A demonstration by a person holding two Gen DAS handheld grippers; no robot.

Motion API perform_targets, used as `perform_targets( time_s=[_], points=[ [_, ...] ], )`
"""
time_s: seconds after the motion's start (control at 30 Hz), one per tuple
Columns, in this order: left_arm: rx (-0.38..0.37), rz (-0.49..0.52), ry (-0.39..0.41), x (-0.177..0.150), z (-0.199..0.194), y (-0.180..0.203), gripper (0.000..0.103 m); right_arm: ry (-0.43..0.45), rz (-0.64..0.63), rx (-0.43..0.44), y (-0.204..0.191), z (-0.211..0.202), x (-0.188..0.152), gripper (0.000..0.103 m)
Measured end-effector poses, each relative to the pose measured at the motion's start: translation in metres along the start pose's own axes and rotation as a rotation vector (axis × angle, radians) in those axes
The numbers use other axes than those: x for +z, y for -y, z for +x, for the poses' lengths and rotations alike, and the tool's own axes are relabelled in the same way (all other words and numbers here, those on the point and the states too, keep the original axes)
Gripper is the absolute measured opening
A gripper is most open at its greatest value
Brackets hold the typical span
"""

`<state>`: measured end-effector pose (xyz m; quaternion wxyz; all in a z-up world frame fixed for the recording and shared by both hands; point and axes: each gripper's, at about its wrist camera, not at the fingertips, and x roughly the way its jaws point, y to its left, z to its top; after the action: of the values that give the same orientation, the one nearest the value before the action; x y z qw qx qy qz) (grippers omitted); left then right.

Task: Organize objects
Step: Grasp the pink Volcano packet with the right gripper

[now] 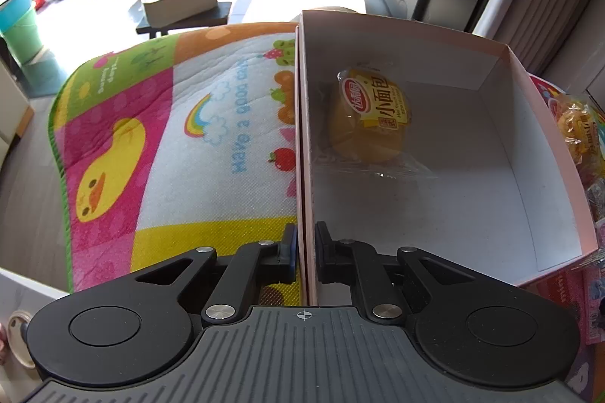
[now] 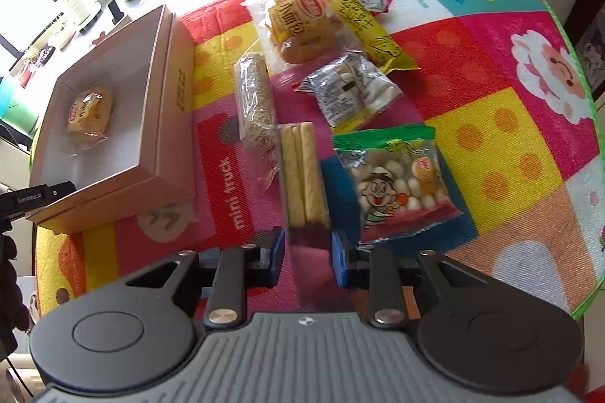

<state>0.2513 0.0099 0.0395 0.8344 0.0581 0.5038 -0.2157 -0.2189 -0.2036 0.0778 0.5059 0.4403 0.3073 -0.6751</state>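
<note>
Your left gripper (image 1: pixel 305 248) sits at the near end of an open cardboard box (image 1: pixel 510 153), its jaws clenched on the box's left wall, one finger outside and one inside. That grip most likely steadies the box so it does not slide on the colourful play mat (image 1: pixel 159 138) covering the bench while snacks are dropped in. Inside the box, towards its far left corner, lies one wrapped bread roll (image 1: pixel 368 117) with a yellow label; the rest of the white floor is bare, so the sorting looks barely begun.

In the right wrist view, the same box is at the left of the mat, and the loose snacks lie in a cluster just to its right. Nearest the box is a clear sleeve of sesame-coated bar (image 2: pixel 255 108), lying lengthwise. Next to it is a clear pack of biscuit sticks (image 2: pixel 302 176), pointing straight at you. Your right gripper (image 2: pixel 307 248) straddles the near end of that pack, jaws spread on either side; whether they are already pinching the wrapper, I cannot tell. Further right sits a green-topped bag of small round biscuits (image 2: pixel 393 180). Beyond these lie a grey-and-white packet (image 2: pixel 348 93), a second bread roll (image 2: pixel 302 28) and a yellow wrapper (image 2: pixel 370 32) overlapping it.

The stick pack seems to be the next item bound for the box.
</note>
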Motion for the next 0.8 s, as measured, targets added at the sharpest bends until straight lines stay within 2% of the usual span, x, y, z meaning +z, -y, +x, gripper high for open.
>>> perform_targets(
  time_s=[0.13,0.2,0.23,0.27,0.37,0.5,0.6,0.67,0.8],
  points=[
    [0.006,0.001,0.000,0.000,0.000,0.001,0.011,0.033,0.013,-0.055,0.015,-0.006,-0.004,0.035],
    [0.011,-0.003,0.001,0.000,0.000,0.002,0.011,0.062,-0.045,-0.099,0.015,-0.010,-0.005,0.044],
    [0.014,-0.005,0.001,0.000,0.000,0.002,0.011,0.073,-0.078,-0.119,0.013,-0.012,-0.007,0.054],
    [0.018,-0.007,0.001,0.000,0.000,0.003,0.011,0.085,-0.110,-0.140,0.011,-0.013,-0.009,0.059],
    [0.032,-0.020,0.003,0.000,-0.001,0.004,0.011,0.143,-0.275,-0.239,-0.004,-0.017,-0.016,0.059],
    [0.043,-0.028,0.005,0.000,-0.001,0.005,0.011,0.201,-0.409,-0.237,-0.027,-0.021,-0.022,0.061],
    [0.051,-0.037,0.007,0.000,-0.001,0.006,0.012,0.225,-0.488,-0.279,-0.047,-0.011,-0.026,0.061],
    [0.055,-0.041,0.008,0.000,-0.001,0.006,0.012,0.222,-0.501,-0.276,-0.057,-0.003,-0.025,0.061],
    [0.055,-0.045,0.009,0.000,-0.001,0.007,0.012,0.189,-0.431,-0.250,-0.060,0.009,-0.014,0.058]
  ],
)
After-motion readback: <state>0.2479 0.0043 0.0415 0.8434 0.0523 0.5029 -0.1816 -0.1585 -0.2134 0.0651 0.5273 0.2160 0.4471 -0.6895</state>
